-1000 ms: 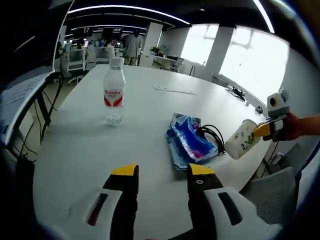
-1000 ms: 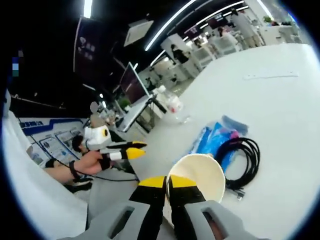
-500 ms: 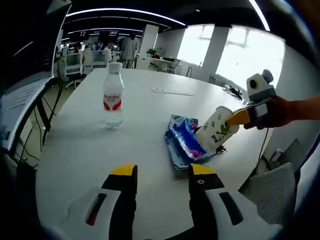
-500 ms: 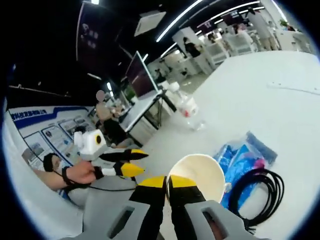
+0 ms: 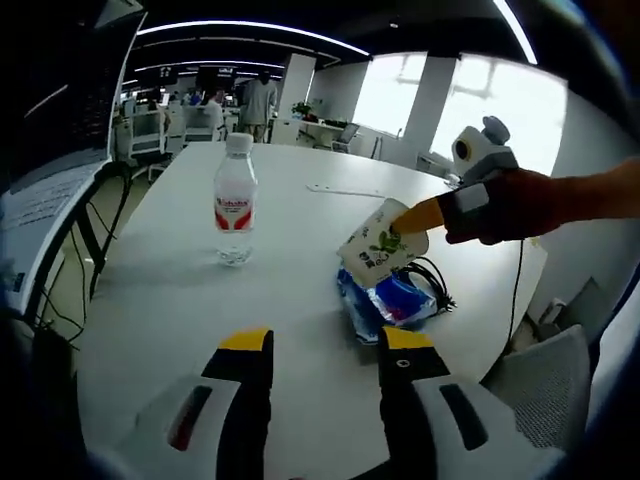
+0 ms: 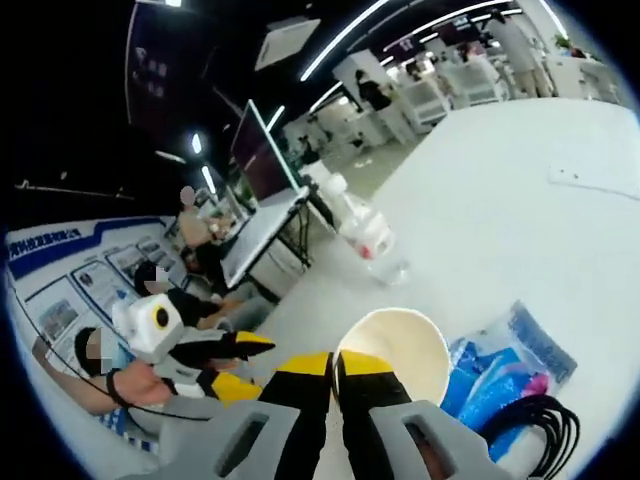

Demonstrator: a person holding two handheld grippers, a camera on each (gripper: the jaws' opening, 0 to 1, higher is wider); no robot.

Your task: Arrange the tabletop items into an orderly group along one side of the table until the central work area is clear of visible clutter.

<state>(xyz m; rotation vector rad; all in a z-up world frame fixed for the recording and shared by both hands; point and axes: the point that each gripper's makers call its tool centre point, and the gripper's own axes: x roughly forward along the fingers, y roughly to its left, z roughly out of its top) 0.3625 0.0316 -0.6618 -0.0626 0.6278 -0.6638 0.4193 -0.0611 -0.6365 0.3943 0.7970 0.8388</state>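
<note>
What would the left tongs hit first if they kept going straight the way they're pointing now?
Probably bare white tabletop first. Further along that line lies the crinkled blue plastic bag, slightly right, so the left tongs might graze its edge; depth is hard to judge.

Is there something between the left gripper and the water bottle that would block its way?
Nothing visible does. In the left gripper view, bare white table lies between the left gripper and the water bottle. The paper cup in the right gripper hangs off to the side, above the blue packet.
</note>
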